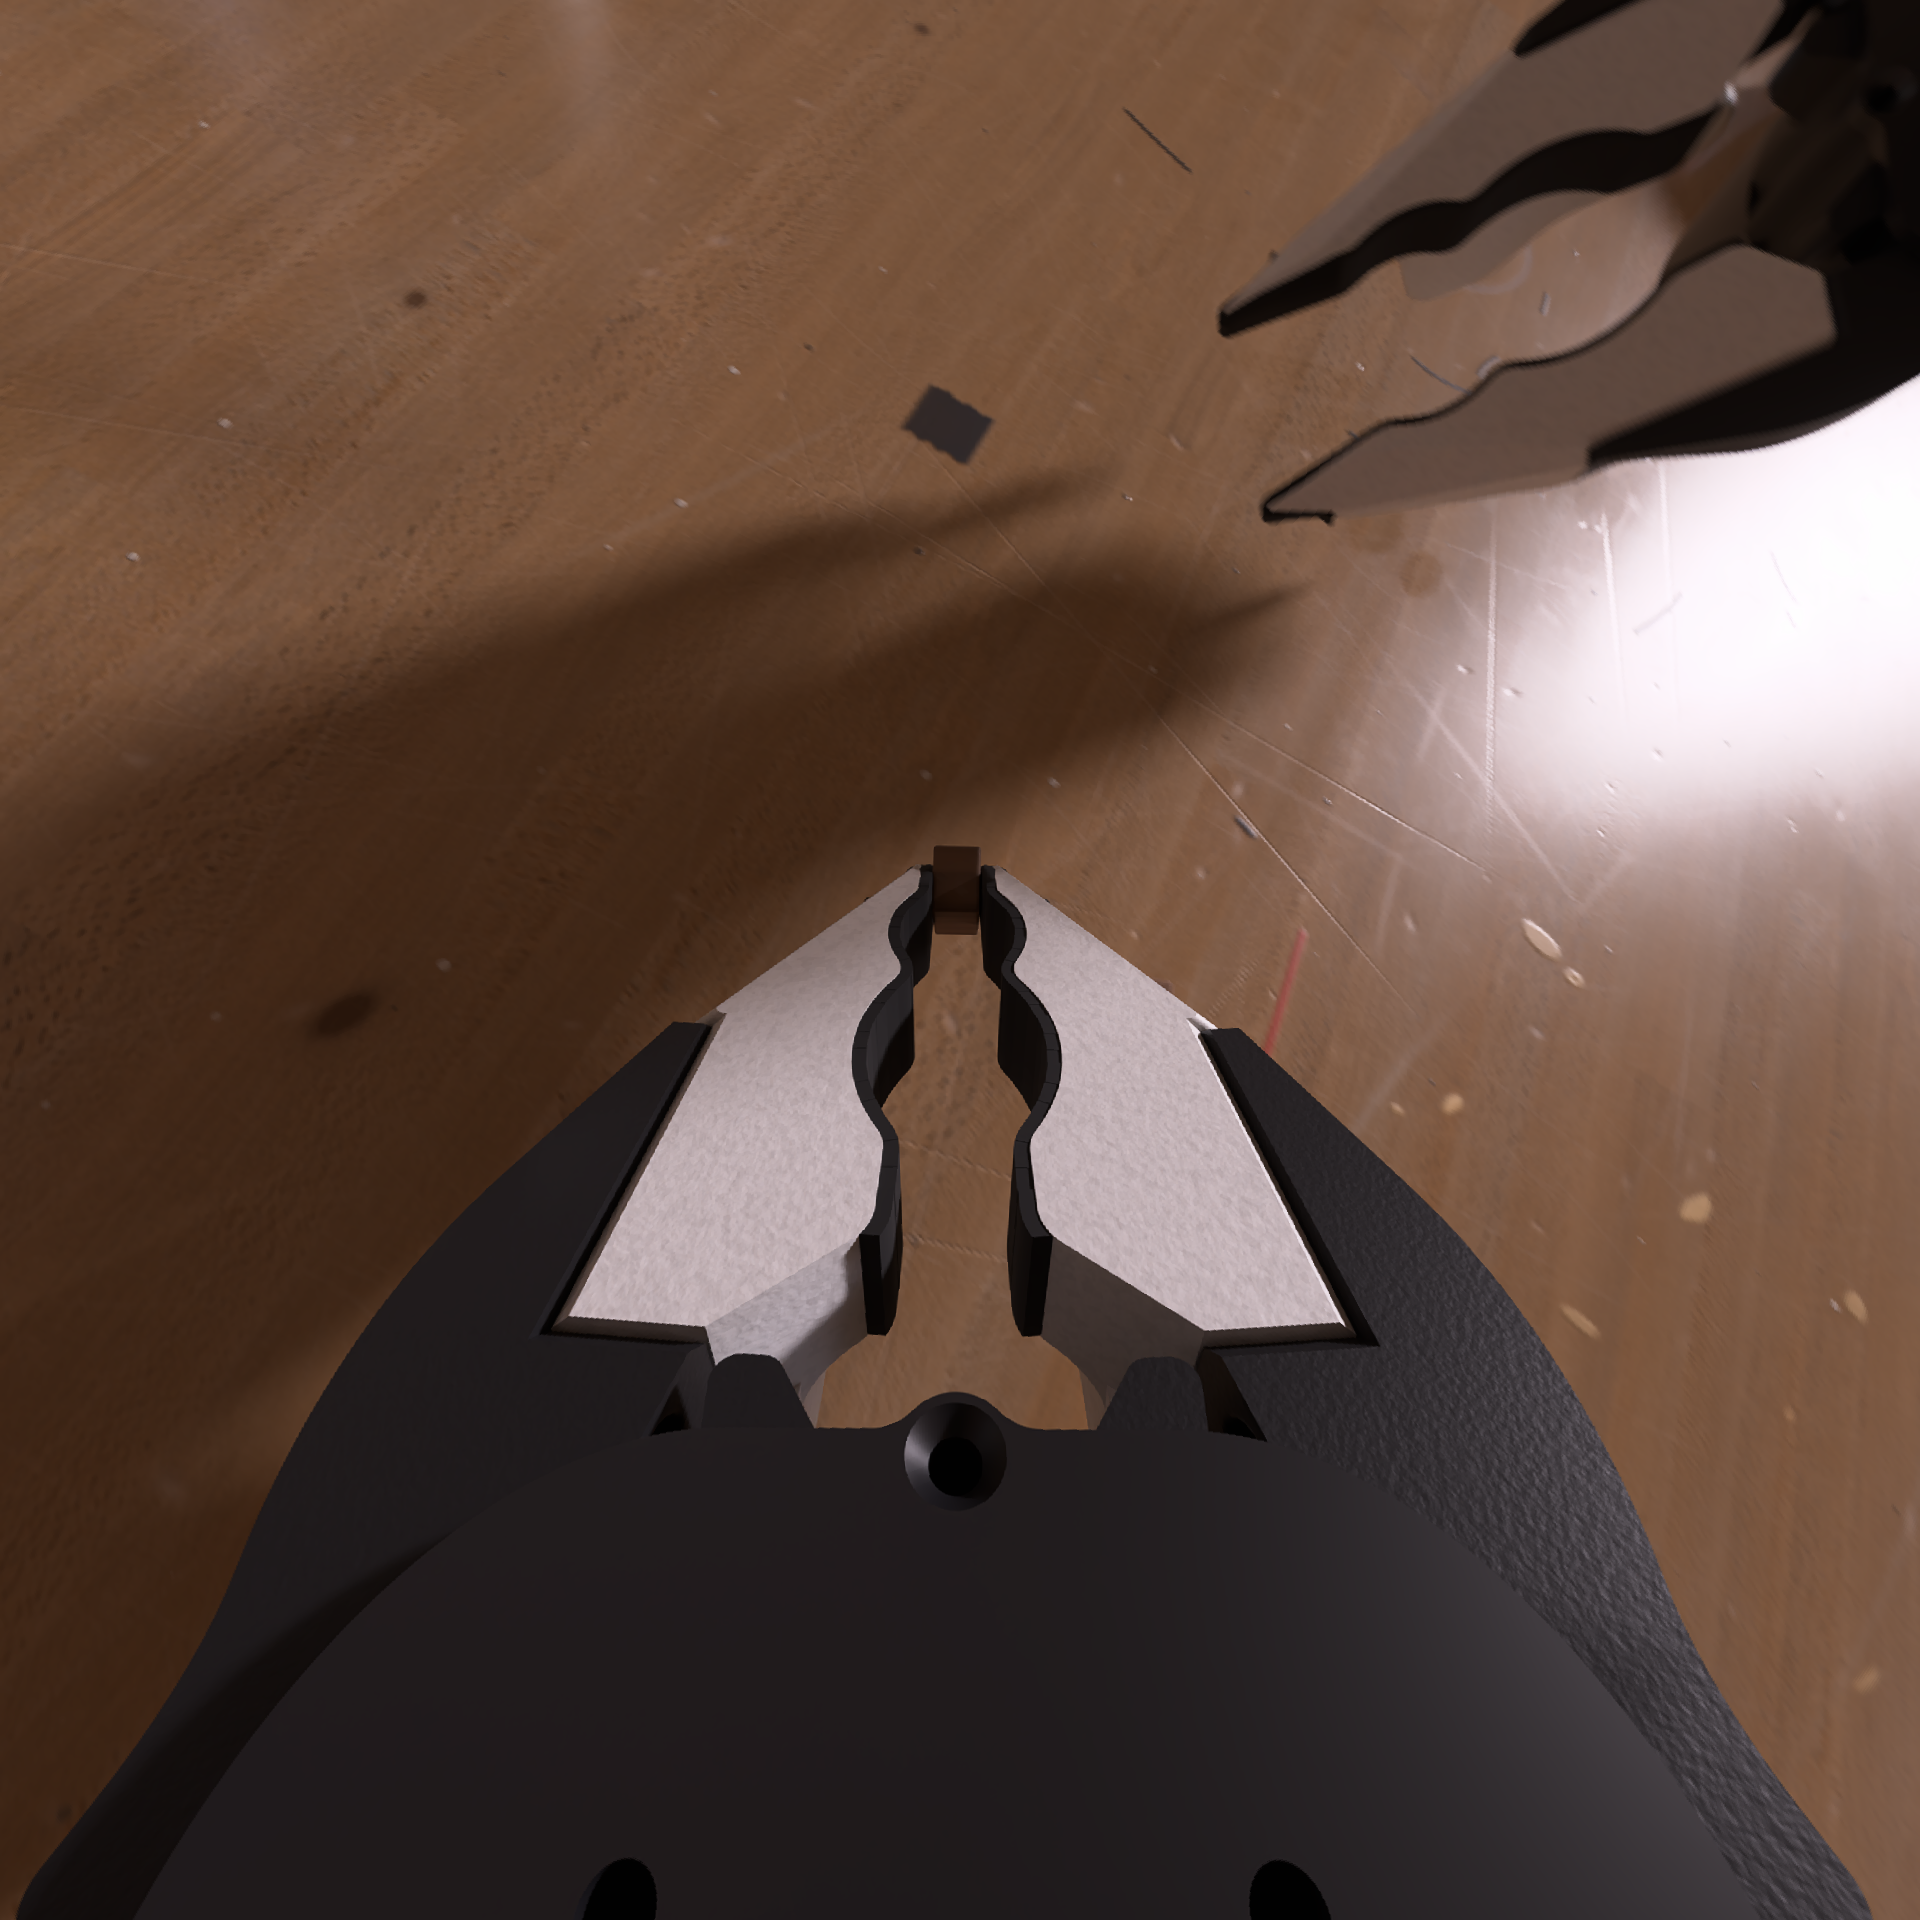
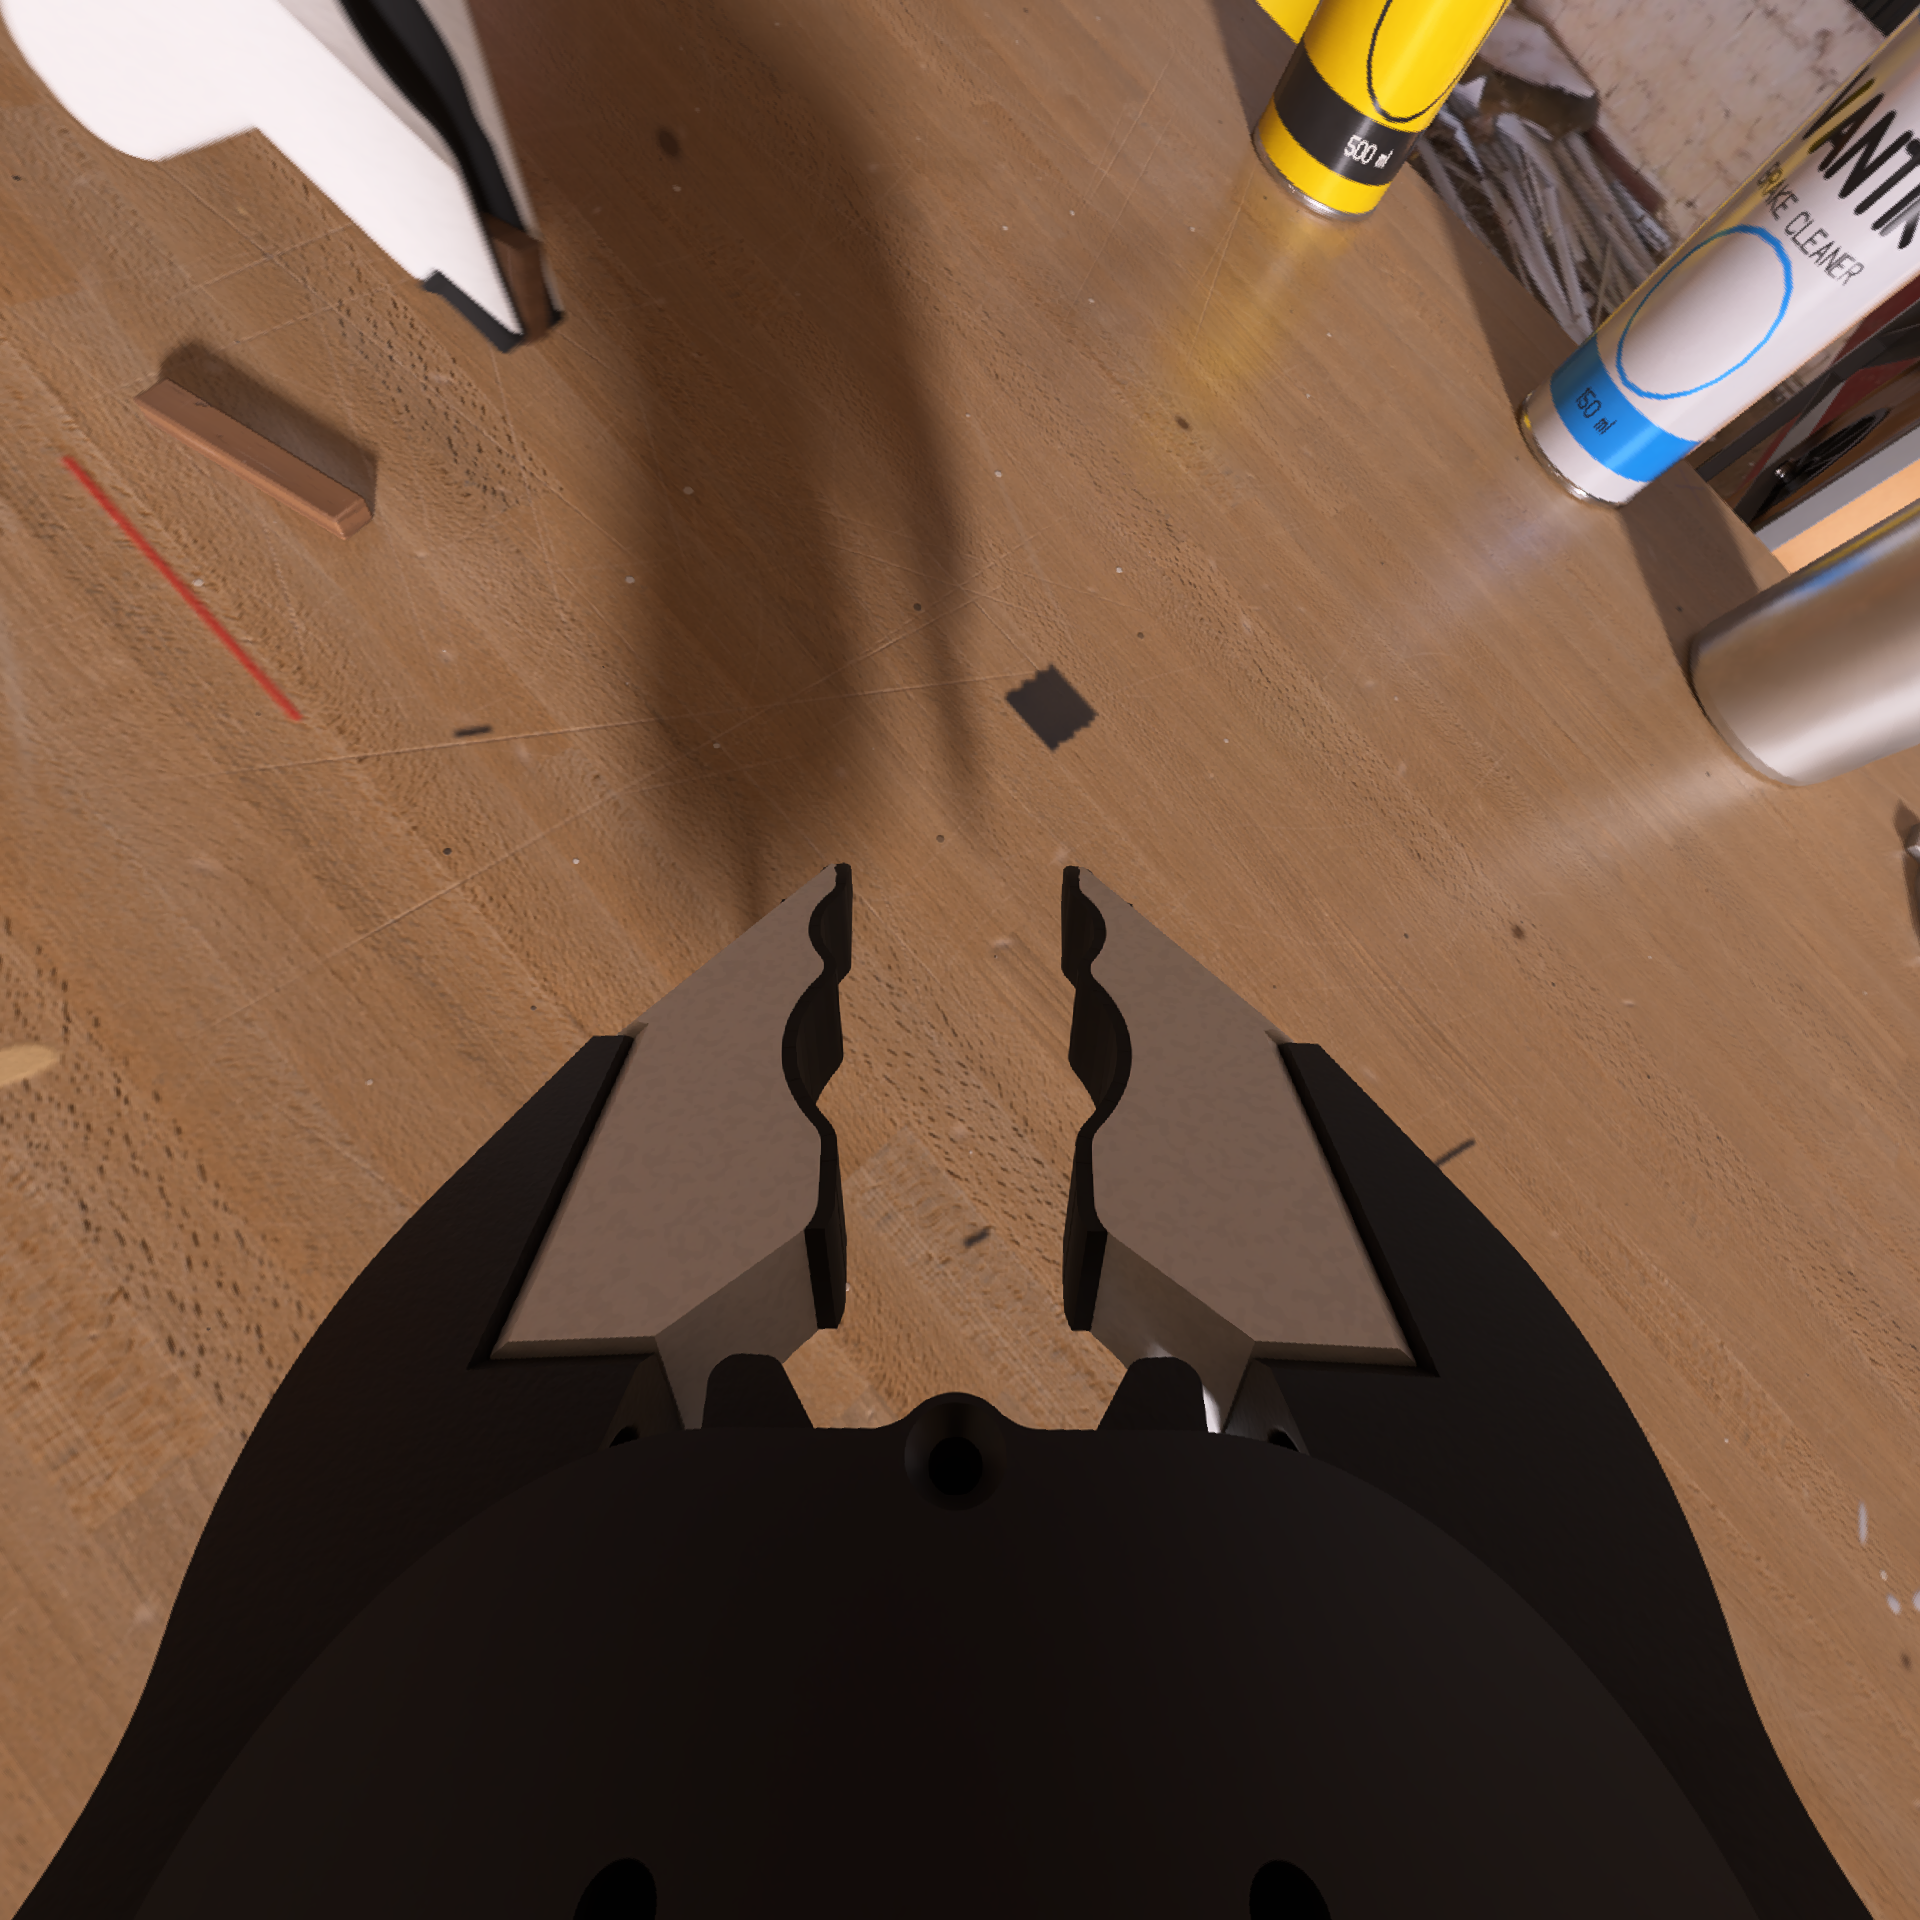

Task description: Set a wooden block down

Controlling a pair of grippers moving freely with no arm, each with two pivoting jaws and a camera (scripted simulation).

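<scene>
My left gripper [image 1: 956,878] is shut on a small brown wooden block [image 1: 956,896], pinched at the fingertips above the wooden table [image 1: 416,727]. In the right wrist view the left gripper [image 2: 499,312] shows at the top left, with the held block [image 2: 528,272] close to the table. A second, flat wooden block [image 2: 260,447] lies on the table just beside it. My right gripper [image 2: 956,878] is open and empty above the table; it also shows in the left wrist view [image 1: 1252,416] at the upper right.
A dark square patch [image 2: 1051,707] marks the table between the grippers. A red line [image 2: 177,582] runs near the lying block. A yellow spray can [image 2: 1351,104], a white and blue can [image 2: 1704,343] and a metal cylinder [image 2: 1818,675] stand at the right.
</scene>
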